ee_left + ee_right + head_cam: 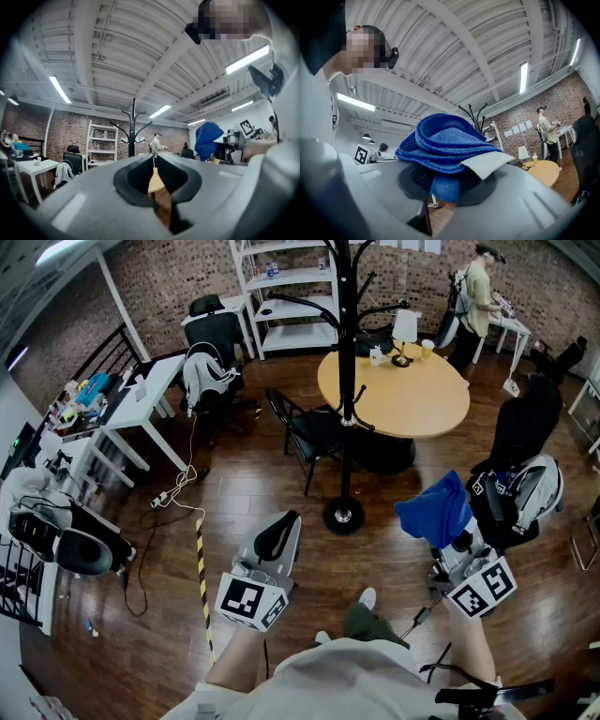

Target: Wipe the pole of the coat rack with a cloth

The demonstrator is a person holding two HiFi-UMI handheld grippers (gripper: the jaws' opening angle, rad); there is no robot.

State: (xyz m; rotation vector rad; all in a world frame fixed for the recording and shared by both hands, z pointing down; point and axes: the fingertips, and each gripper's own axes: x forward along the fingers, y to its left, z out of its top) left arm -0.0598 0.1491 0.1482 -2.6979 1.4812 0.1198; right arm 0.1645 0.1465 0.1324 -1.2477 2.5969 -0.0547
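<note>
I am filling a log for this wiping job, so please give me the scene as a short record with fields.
coat rack pole: black, upright, beside the round table
left tool: shut, holding nothing
right tool: shut on blue cloth
blue cloth: bunched, apart from the pole
wiping: not yet begun

The cloth (434, 506) is rough blue terry; the coat rack pole (344, 343), at 12 o'clock, is glossy black metal; the floor (239, 498) is polished wood.
</note>
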